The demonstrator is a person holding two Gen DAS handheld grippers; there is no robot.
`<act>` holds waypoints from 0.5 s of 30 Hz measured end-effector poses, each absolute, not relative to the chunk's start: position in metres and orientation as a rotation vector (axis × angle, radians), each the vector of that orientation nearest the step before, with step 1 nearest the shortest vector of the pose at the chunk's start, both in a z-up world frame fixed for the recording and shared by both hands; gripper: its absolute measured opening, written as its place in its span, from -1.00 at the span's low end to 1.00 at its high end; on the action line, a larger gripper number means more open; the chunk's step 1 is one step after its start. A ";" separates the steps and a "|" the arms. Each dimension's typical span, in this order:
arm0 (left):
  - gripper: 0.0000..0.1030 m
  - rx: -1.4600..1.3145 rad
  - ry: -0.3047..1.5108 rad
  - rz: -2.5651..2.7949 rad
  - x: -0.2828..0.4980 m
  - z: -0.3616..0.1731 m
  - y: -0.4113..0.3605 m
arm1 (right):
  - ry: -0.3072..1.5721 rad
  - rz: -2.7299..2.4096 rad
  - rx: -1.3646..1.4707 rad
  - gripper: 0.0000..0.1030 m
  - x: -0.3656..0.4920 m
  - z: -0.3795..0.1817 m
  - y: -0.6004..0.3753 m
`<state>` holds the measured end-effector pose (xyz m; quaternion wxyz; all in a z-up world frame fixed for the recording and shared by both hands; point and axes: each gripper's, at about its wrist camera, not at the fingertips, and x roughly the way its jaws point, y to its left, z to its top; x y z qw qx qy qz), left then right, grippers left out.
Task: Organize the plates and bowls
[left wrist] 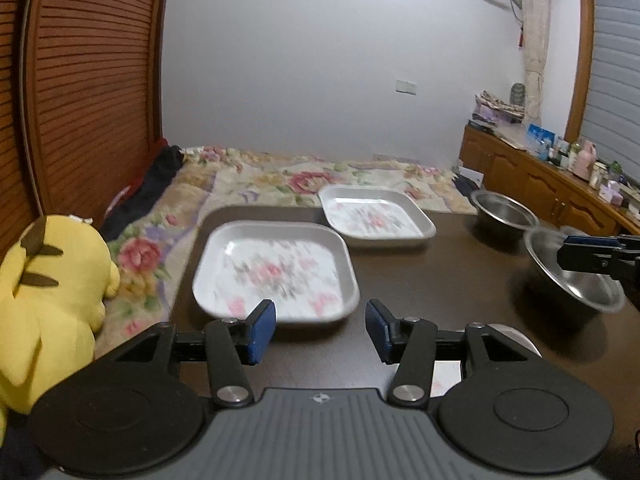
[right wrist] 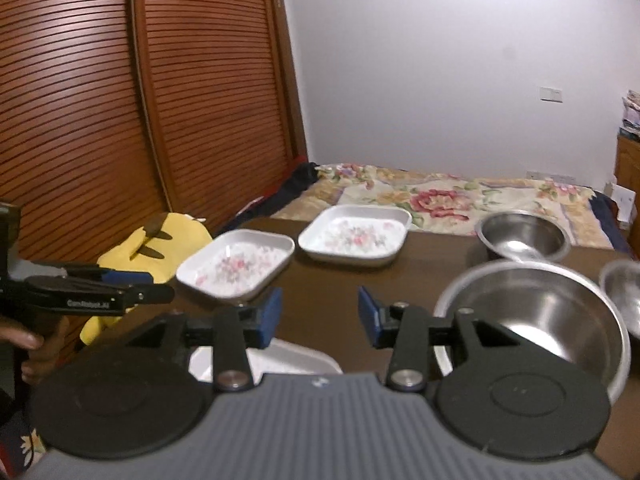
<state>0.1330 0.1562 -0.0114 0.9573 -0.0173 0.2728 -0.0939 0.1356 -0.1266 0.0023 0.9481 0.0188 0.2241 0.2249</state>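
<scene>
Two square white floral plates sit on the dark table (left wrist: 440, 280): a near one (left wrist: 276, 272) (right wrist: 236, 266) and a far one (left wrist: 376, 216) (right wrist: 354, 236). A third white plate (right wrist: 280, 360) lies under my right gripper. A steel bowl (left wrist: 500, 210) (right wrist: 524, 236) stands at the back right, a larger one (left wrist: 572, 272) (right wrist: 536, 320) nearer, and a third (right wrist: 624, 292) at the right edge. My left gripper (left wrist: 320, 330) is open and empty, just before the near plate. My right gripper (right wrist: 318, 316) is open and empty, beside the large bowl.
A yellow plush toy (left wrist: 48, 292) sits left of the table. A bed with a floral cover (left wrist: 280, 180) lies behind the table. A wooden slatted wardrobe (right wrist: 120, 100) stands at the left. A wooden cabinet with clutter (left wrist: 560, 176) is at the right.
</scene>
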 end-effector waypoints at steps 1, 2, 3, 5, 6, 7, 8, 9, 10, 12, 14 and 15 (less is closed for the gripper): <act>0.02 -0.037 0.550 -0.188 0.138 -0.011 0.159 | 0.460 0.467 0.039 -0.14 0.144 0.006 -0.124; 0.02 -0.038 0.547 -0.183 0.144 -0.010 0.163 | 0.465 0.478 0.038 -0.14 0.149 0.007 -0.121; 0.02 -0.037 0.546 -0.172 0.150 -0.010 0.166 | 0.471 0.491 0.032 -0.14 0.153 0.009 -0.117; 0.02 -0.030 0.547 -0.148 0.162 -0.012 0.173 | 0.489 0.518 0.014 -0.14 0.162 0.009 -0.107; 0.02 -0.024 0.549 -0.138 0.167 -0.014 0.176 | 0.501 0.534 0.007 -0.14 0.166 0.008 -0.101; 0.02 -0.018 0.552 -0.128 0.172 -0.016 0.178 | 0.516 0.553 -0.001 -0.14 0.171 0.006 -0.095; 0.02 -0.014 0.554 -0.124 0.175 -0.017 0.180 | 0.527 0.567 -0.006 -0.14 0.174 0.004 -0.091; 0.02 -0.014 0.557 -0.121 0.180 -0.020 0.184 | 0.542 0.585 -0.010 -0.14 0.177 0.002 -0.085; 0.02 -0.019 0.561 -0.120 0.184 -0.021 0.188 | 0.562 0.605 -0.013 -0.14 0.182 -0.001 -0.080; 0.02 -0.040 0.571 -0.118 0.193 -0.026 0.196 | 0.594 0.626 -0.011 -0.14 0.191 -0.005 -0.072; 0.02 -0.055 0.579 -0.109 0.199 -0.031 0.204 | 0.631 0.644 -0.003 -0.14 0.201 -0.010 -0.066; 0.02 -0.060 0.583 -0.098 0.203 -0.033 0.208 | 0.643 0.647 0.001 -0.14 0.206 -0.011 -0.063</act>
